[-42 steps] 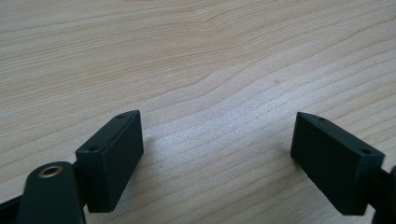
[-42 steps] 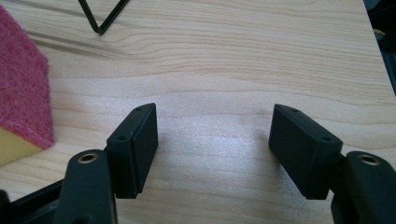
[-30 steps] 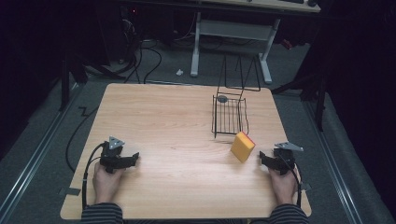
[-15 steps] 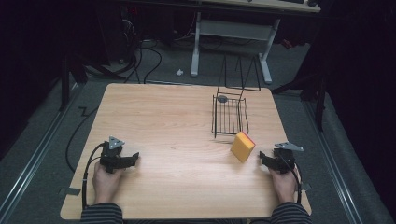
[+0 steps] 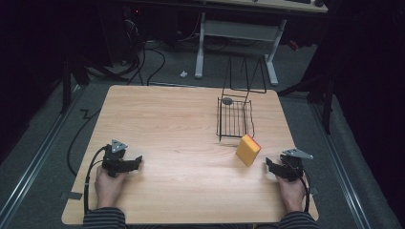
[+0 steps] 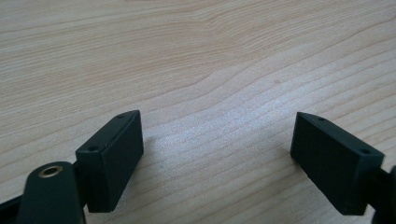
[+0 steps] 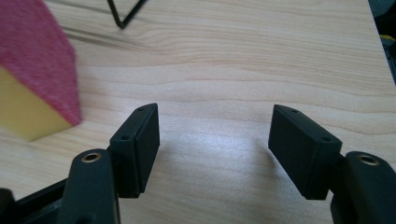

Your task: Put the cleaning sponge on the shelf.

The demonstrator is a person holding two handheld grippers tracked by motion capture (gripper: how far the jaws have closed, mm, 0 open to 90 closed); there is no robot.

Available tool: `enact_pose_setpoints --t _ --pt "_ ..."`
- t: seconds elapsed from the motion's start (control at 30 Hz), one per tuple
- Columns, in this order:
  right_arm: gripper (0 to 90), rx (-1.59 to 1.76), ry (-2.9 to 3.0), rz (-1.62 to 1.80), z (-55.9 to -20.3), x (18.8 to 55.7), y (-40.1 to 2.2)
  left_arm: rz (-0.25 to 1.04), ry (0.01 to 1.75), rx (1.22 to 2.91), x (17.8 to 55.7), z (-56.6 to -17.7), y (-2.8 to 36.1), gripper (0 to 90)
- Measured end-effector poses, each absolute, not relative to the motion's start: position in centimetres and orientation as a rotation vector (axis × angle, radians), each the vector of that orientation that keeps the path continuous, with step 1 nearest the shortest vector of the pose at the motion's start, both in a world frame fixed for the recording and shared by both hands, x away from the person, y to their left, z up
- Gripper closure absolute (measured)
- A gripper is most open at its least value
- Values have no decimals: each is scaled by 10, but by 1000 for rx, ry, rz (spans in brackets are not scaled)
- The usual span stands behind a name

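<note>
Nothing has moved: left claw [image 5: 136, 162] and right claw [image 5: 269, 165] stay wide open, empty, sponge [image 5: 248, 149] untouched

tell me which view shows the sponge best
The high view: the whole sponge shows there, yellow with a red edge, lying on the table just in front of the wire basket. The right gripper view catches only its corner at the left edge, close up, with the pink-red scouring face and yellow body.

A yellow sponge [image 5: 248, 149] with a pink scrub face lies just before the black wire basket [image 5: 234, 118].
</note>
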State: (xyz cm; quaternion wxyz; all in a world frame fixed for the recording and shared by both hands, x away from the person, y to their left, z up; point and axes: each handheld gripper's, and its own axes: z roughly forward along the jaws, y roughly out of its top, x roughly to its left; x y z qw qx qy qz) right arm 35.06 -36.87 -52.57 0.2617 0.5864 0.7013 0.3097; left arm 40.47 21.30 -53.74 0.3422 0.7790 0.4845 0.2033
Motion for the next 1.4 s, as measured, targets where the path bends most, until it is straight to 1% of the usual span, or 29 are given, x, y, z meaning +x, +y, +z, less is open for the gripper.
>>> enact_pose_setpoints --t 0.53,0.93,1.13,1.4 --pt "352 1485 1902 925 -511 323 -363 528 1260 2025 405 -537 213 177" --pt "345 1398 1954 980 -502 307 -342 528 1261 2024 405 -537 213 177" --pt "336 1376 1977 1011 -503 305 -334 528 1261 2024 405 -537 213 177" --pt "315 1354 2002 1037 -502 317 -321 528 1261 2023 405 -537 213 177"
